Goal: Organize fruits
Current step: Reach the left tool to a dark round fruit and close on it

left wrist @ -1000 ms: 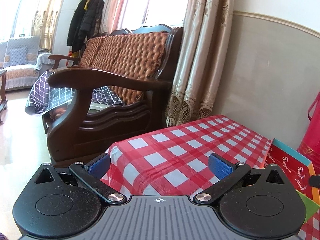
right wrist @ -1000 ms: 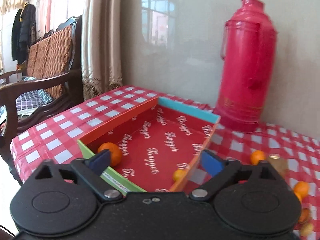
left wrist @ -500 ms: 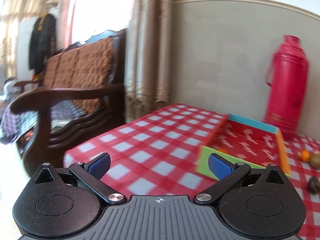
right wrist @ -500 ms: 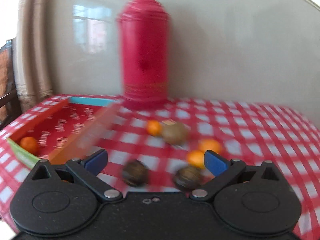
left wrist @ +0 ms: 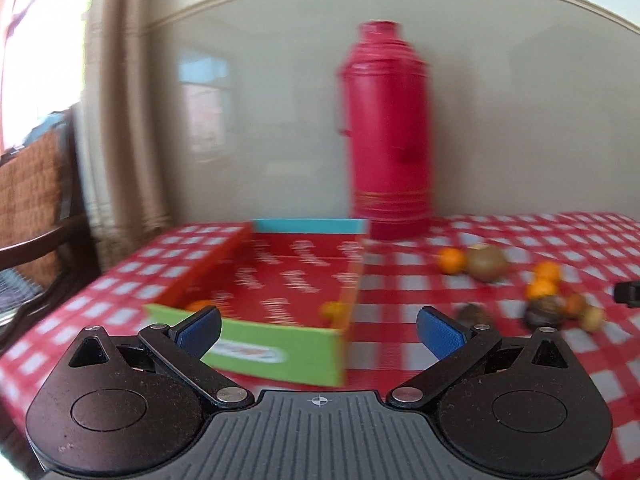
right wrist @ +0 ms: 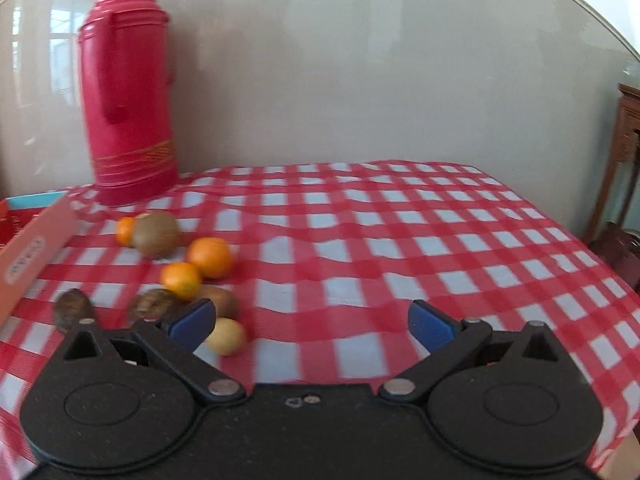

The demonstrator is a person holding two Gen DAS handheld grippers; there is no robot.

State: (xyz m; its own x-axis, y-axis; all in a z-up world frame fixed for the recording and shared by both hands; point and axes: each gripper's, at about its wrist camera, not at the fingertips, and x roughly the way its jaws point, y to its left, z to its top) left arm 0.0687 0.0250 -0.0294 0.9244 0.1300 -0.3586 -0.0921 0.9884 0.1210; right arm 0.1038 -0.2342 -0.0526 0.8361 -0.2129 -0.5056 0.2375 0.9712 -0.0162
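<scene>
In the left wrist view everything is smeared by motion. The left gripper [left wrist: 318, 330] hangs with its jaws wide apart and nothing between them, above the green near end of the box [left wrist: 280, 350]. The box's long axis runs away from the camera toward the flask [left wrist: 386, 132] at the wall. Two small oranges lie inside; one [left wrist: 200, 304] is half hidden behind the near wall, the other [left wrist: 335, 310] sits by the right wall. The blurred fruit pile [left wrist: 540, 300] lies right of the box on the checked cloth [left wrist: 400, 292]. Half a second ago this camera faced the sofa more; it has swung right.

In the right wrist view the right gripper [right wrist: 310, 326] is also spread and empty. Its left finger [right wrist: 190, 322] covers part of the pile: oranges [right wrist: 210, 257], a kiwi [right wrist: 155, 234] and darker fruit too blurred to name. The box is cut off at the left edge. The flask has shifted left since before.
</scene>
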